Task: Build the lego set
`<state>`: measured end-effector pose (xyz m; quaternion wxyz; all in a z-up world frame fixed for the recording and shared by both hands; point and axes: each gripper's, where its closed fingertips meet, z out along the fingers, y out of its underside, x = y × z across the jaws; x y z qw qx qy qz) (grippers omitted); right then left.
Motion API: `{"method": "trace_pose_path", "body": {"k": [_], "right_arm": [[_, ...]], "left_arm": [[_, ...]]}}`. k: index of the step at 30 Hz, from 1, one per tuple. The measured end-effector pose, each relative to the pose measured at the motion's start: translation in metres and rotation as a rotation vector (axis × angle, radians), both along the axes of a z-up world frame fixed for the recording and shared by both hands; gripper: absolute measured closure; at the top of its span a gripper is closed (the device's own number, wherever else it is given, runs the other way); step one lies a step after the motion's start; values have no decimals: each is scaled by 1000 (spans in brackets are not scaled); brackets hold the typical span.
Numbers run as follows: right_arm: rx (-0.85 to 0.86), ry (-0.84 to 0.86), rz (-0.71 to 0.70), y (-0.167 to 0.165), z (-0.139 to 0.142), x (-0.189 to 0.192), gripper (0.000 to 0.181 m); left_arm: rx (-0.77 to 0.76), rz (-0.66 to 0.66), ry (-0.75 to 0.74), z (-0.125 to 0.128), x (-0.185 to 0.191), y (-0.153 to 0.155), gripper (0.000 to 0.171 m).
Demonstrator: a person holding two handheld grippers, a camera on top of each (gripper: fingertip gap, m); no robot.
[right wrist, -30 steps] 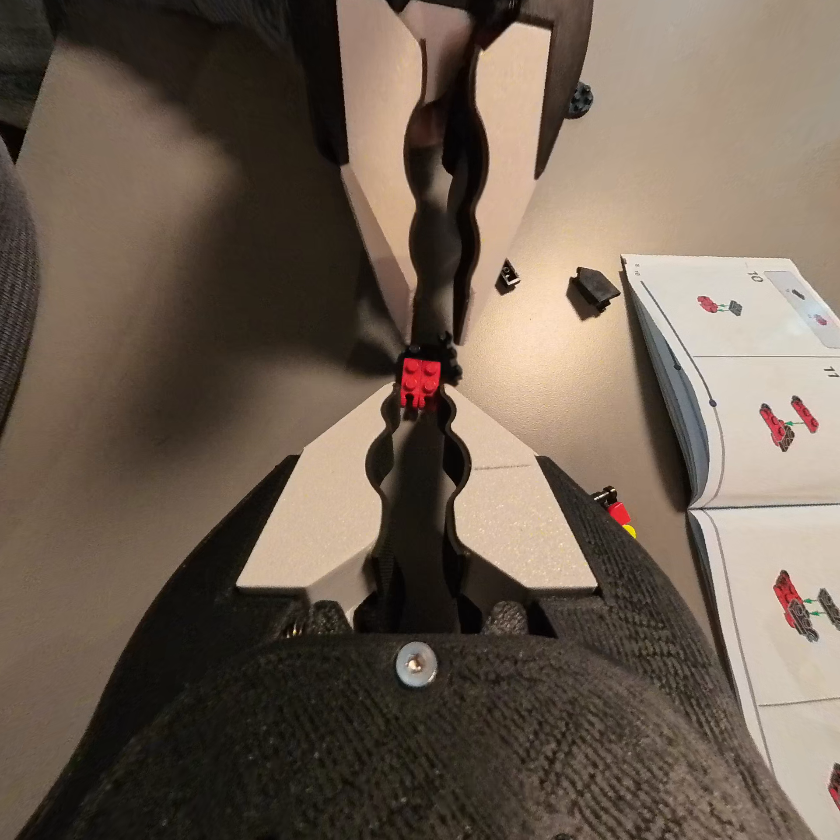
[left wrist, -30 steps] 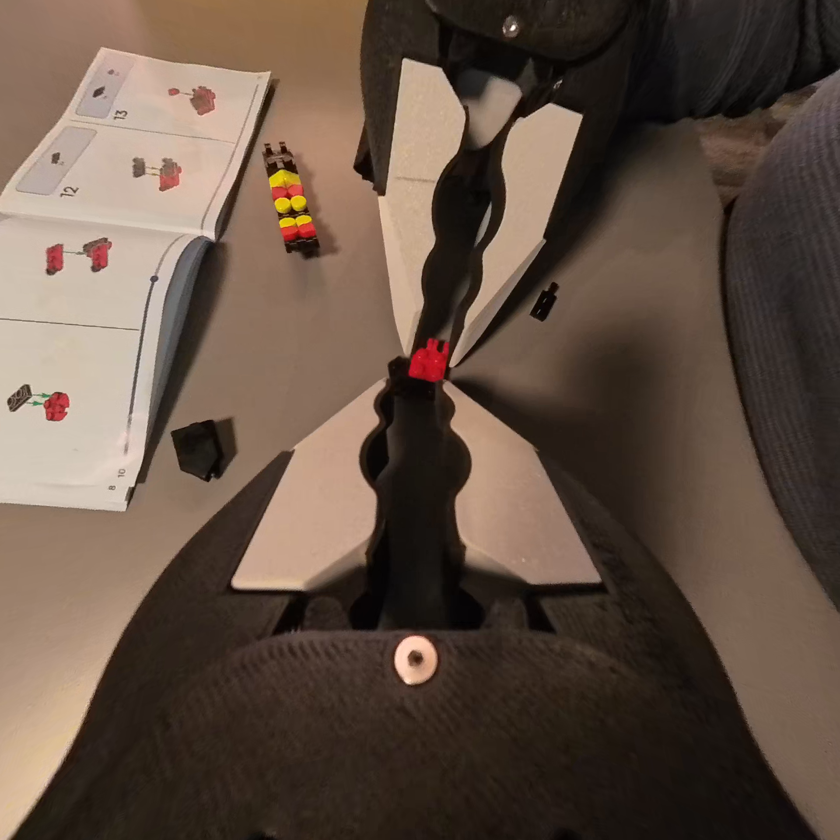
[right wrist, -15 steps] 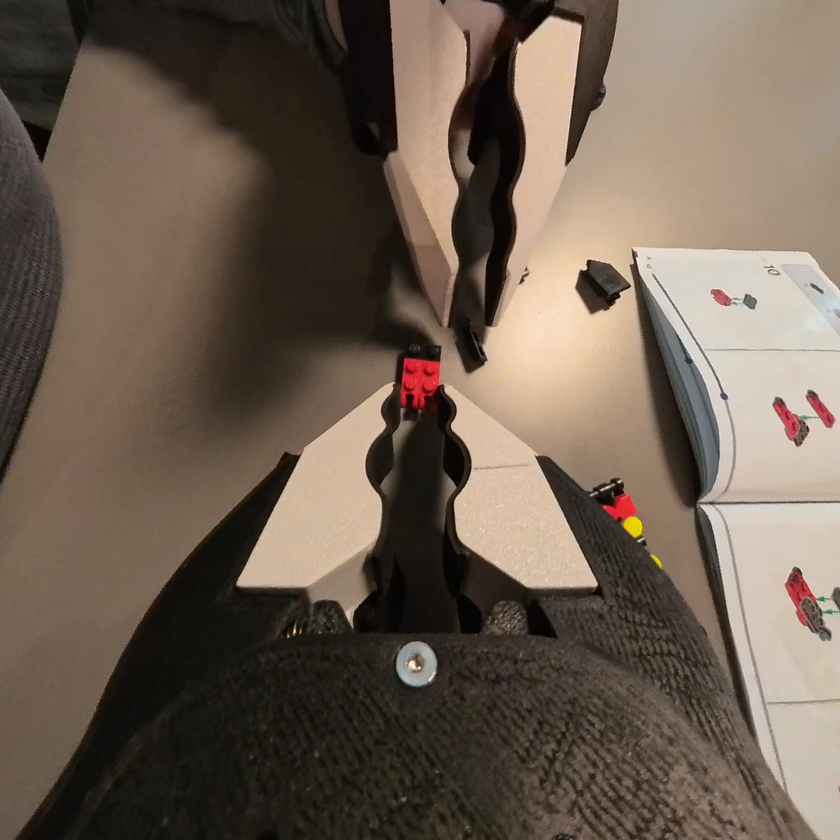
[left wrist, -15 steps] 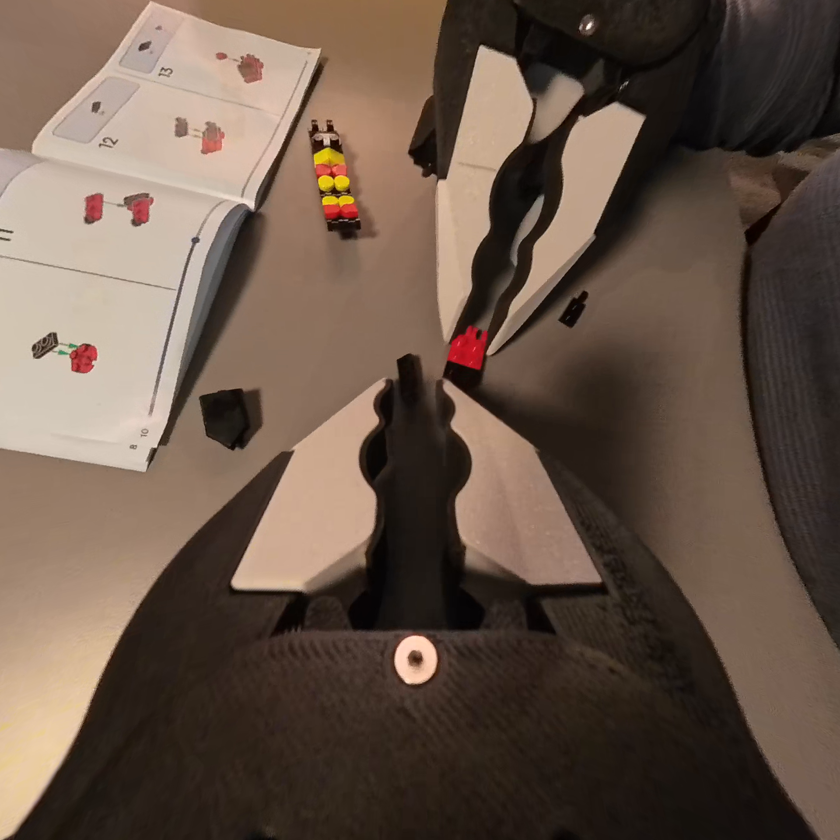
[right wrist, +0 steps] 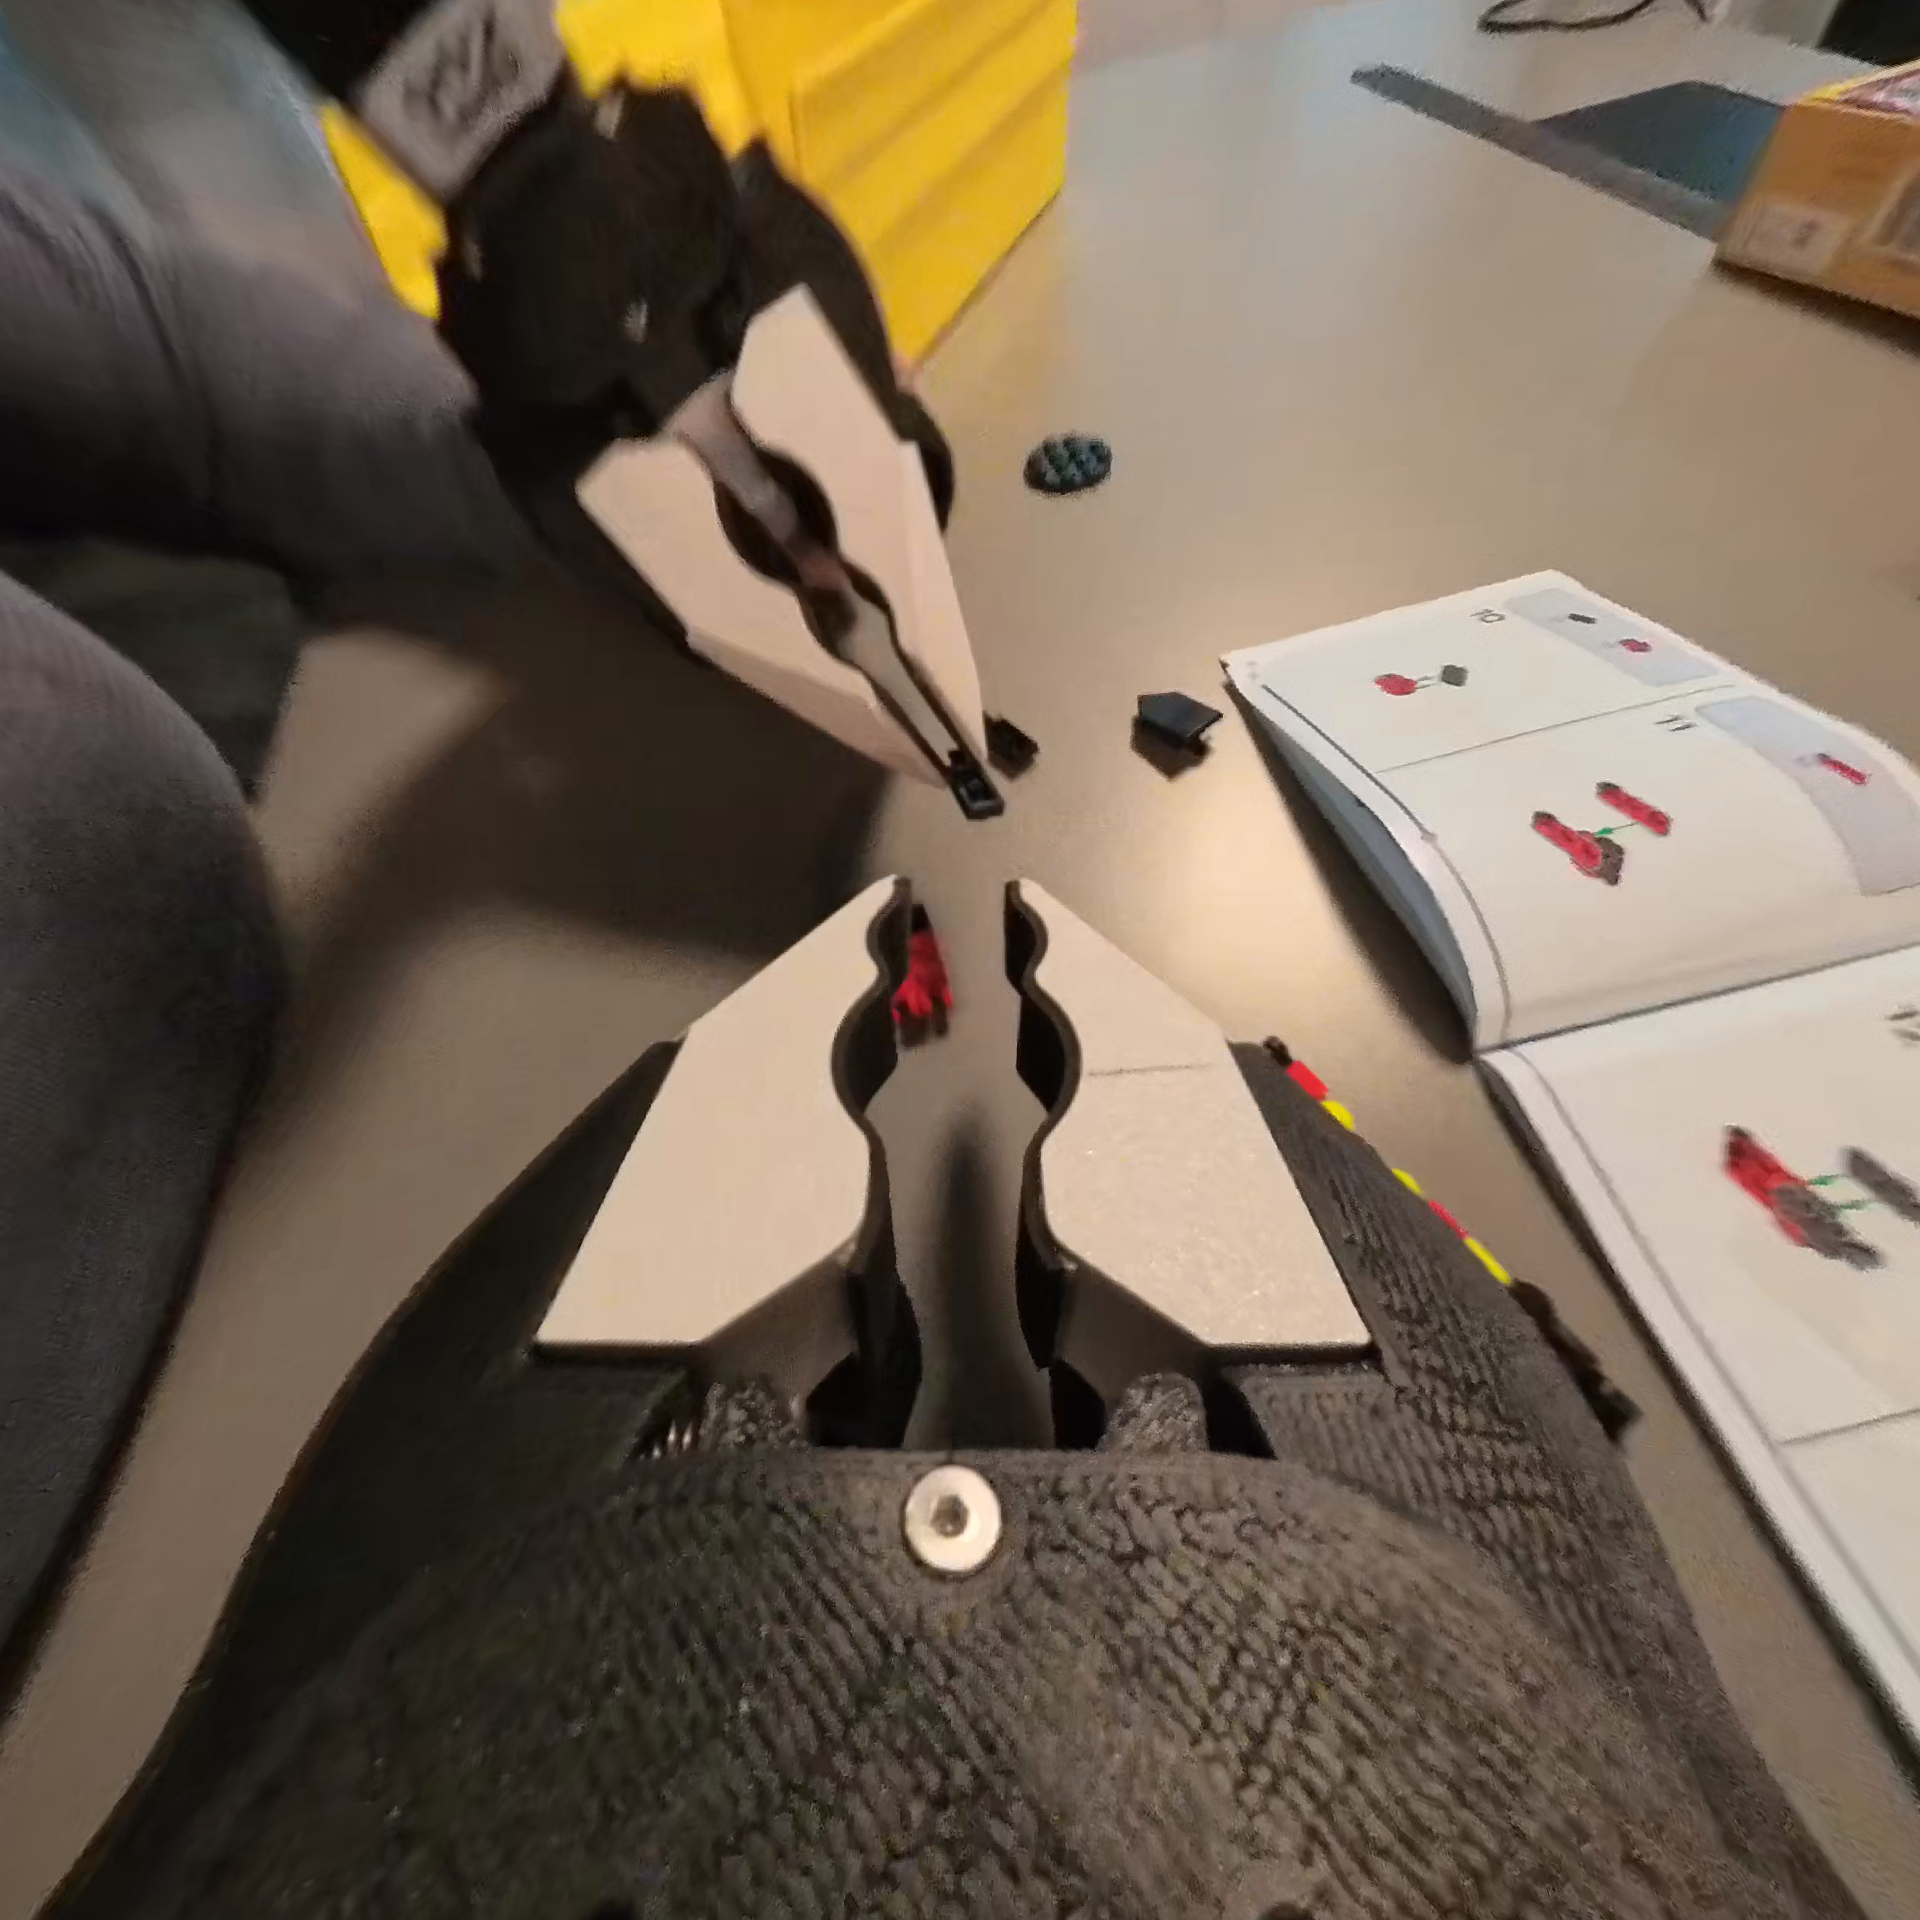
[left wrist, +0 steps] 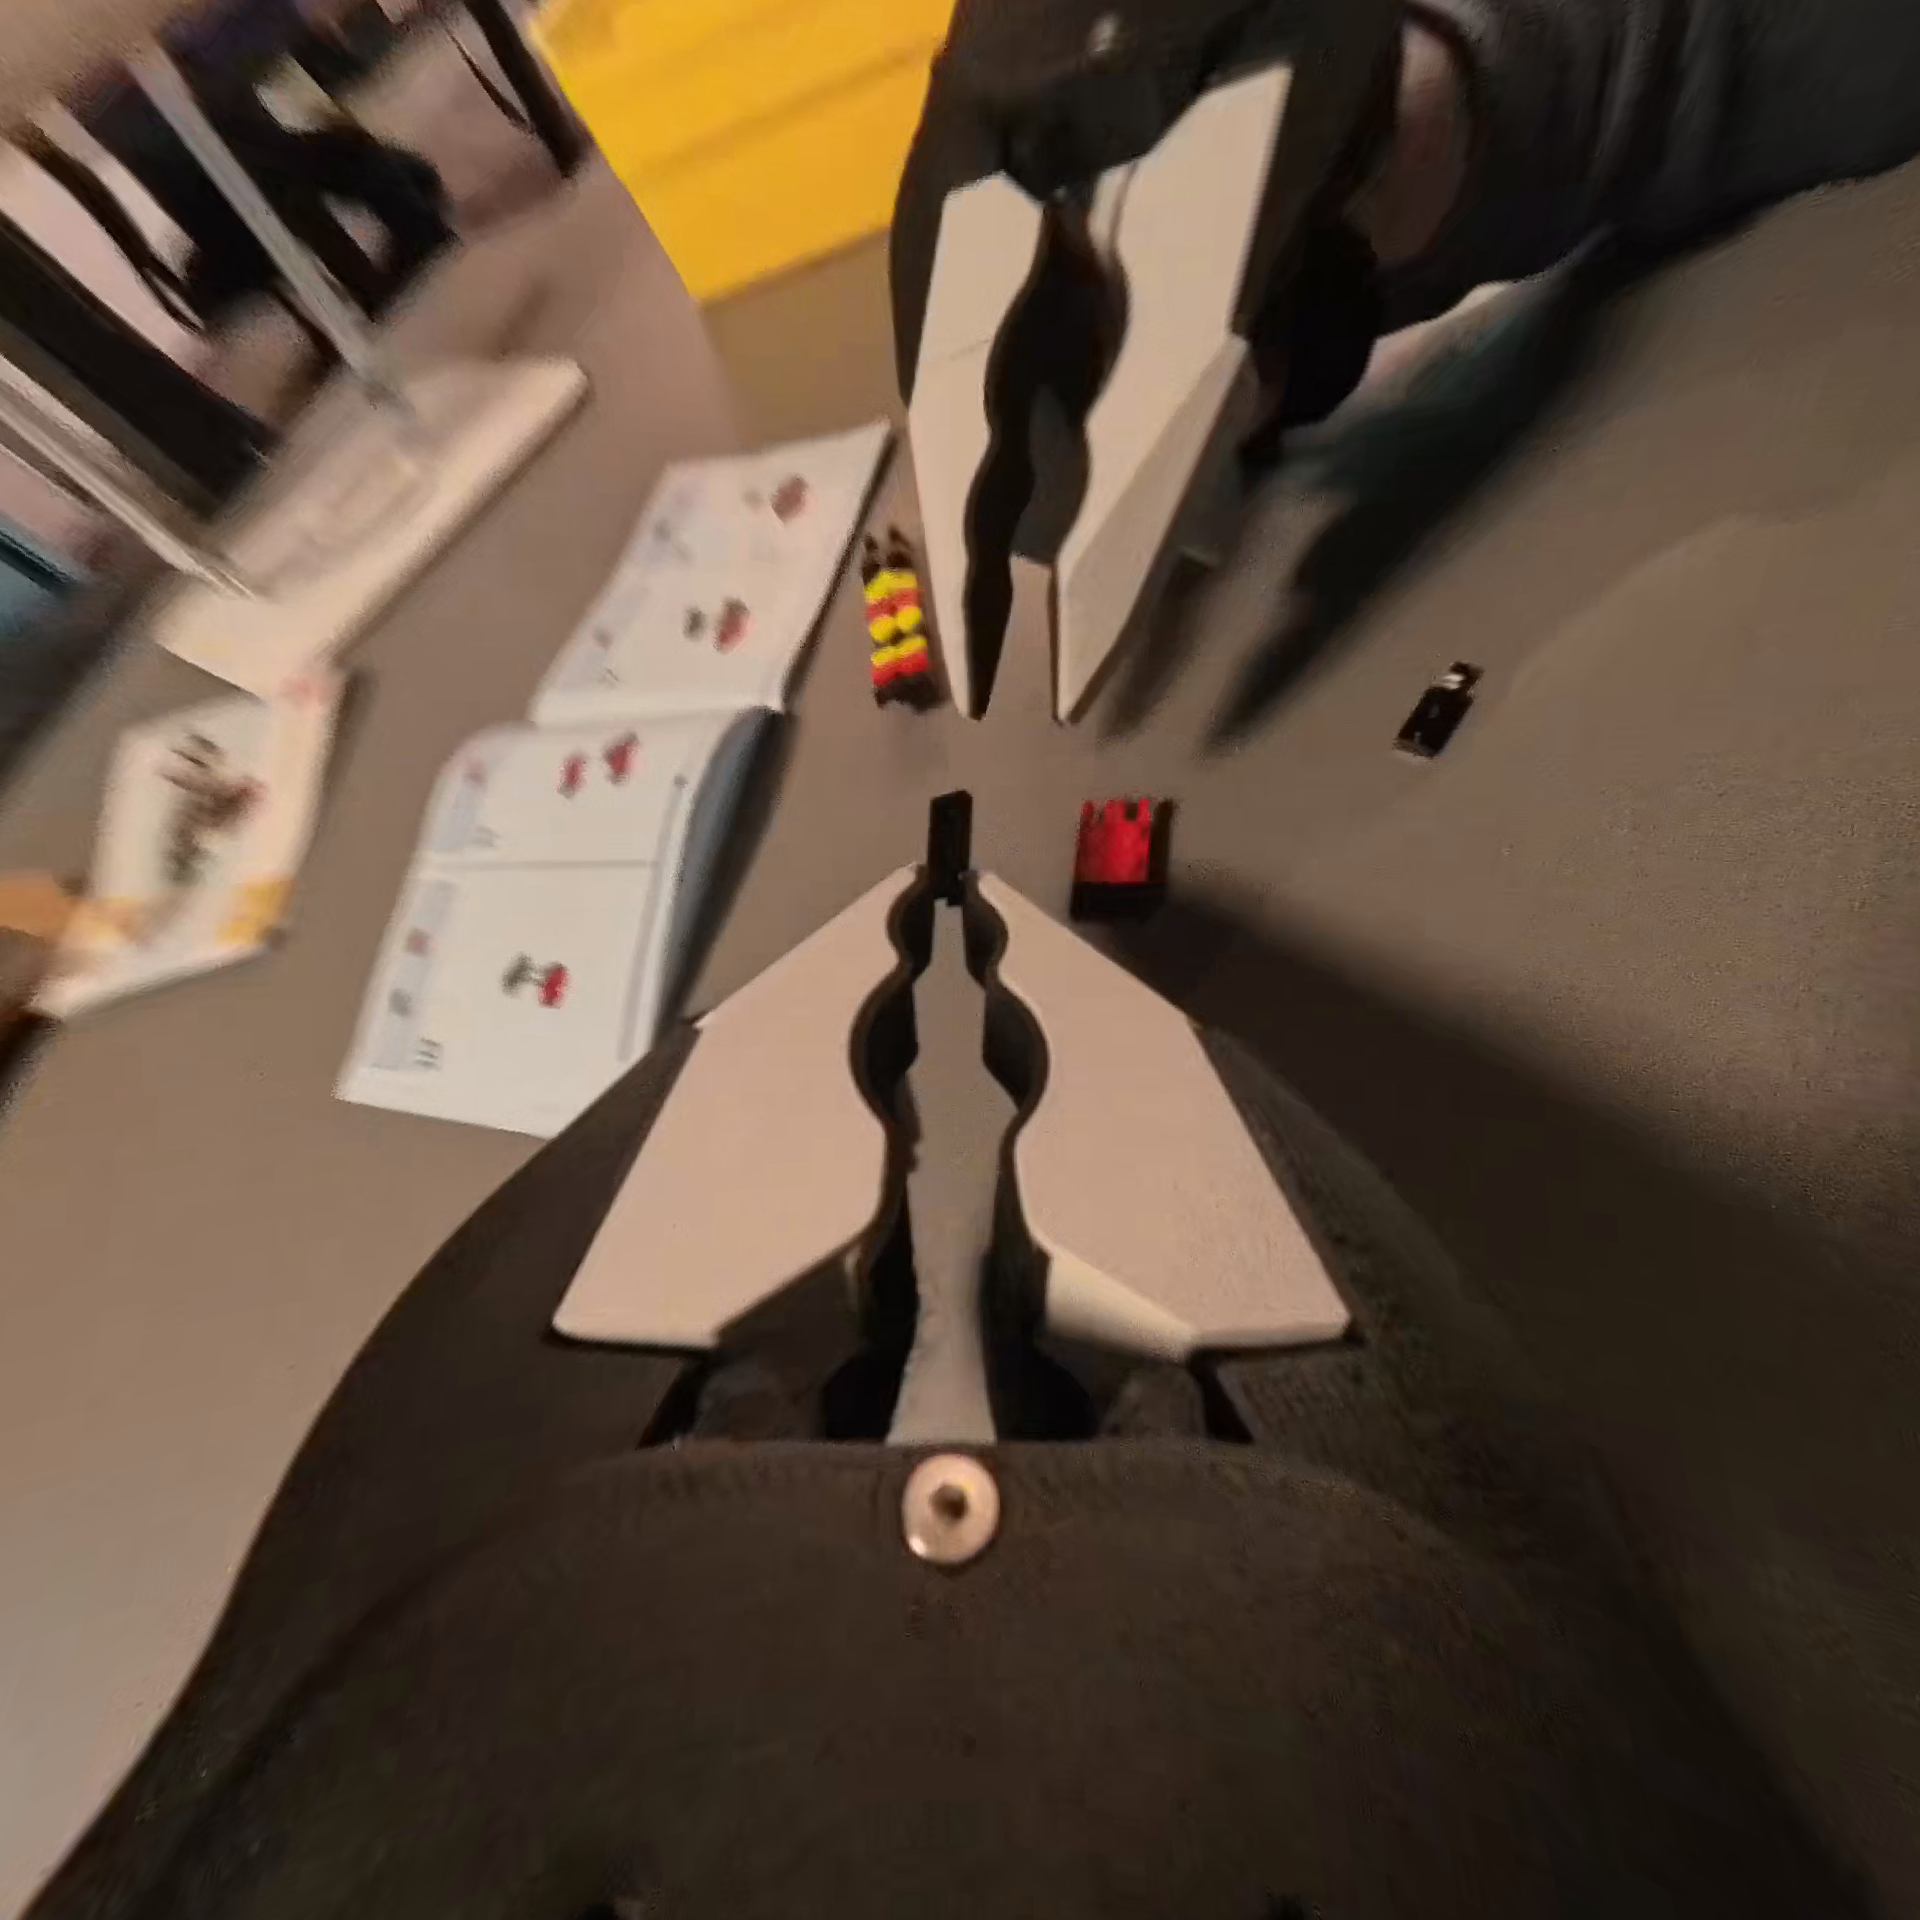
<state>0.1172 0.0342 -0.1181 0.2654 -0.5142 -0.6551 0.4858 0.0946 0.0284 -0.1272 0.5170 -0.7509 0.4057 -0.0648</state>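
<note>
My left gripper [left wrist: 948, 881] is shut on a small black piece [left wrist: 949, 831] that sticks out past its tips. It also shows in the right wrist view [right wrist: 966, 774], tilted down with the black piece [right wrist: 977, 795] just above the table. A red brick [left wrist: 1122, 857] with a black underside lies on the table, just right of the left tips. My right gripper [right wrist: 954, 891] is open and empty, and the red brick [right wrist: 920, 987] shows below, between its fingers. In the left wrist view the right gripper [left wrist: 1016, 715] hangs above the table, beyond the brick.
An open instruction booklet [left wrist: 582, 883] [right wrist: 1558, 779] lies beside a yellow, red and black assembly [left wrist: 899, 634]. Loose black pieces [left wrist: 1439, 707] [right wrist: 1174, 717] [right wrist: 1010, 743] and a round dark piece [right wrist: 1067, 462] are scattered. A yellow box [right wrist: 904, 135] and a cardboard box [right wrist: 1839, 187] stand behind. The tips of both grippers are at nearly the same place.
My right gripper has let go of the red brick, which now lies on the table. Both grippers have drawn apart and tilted up. The left still holds the black piece.
</note>
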Motion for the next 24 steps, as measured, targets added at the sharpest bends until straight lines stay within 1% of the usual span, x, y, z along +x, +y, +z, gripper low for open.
{"method": "trace_pose_path", "body": {"k": [3,6,8,9,12,15,18,22,24], "right_arm": [[-199,4,32,-7,8,0,167],[-256,12,45,-9,12,1,169],[-288,0,59,-12,12,1,169],[-304,-5,69,-14,12,1,169],[-325,-7,82,-18,12,1,171],[-308,-10,95,-20,11,2,178],[-288,-18,106,-22,10,2,173],[-226,-28,121,-25,6,4,178],[-167,-13,117,-24,5,4,178]], "left_arm": [[200,-12,176,7,3,-1,168],[364,-18,350,13,8,-4,169],[445,-43,427,17,13,-9,168],[462,-52,451,16,15,-10,169],[499,-85,477,16,22,-14,169],[525,-100,473,19,25,-17,169],[526,-104,463,20,25,-18,169],[510,-118,456,17,26,-20,169],[491,-129,439,15,26,-21,169]]}}
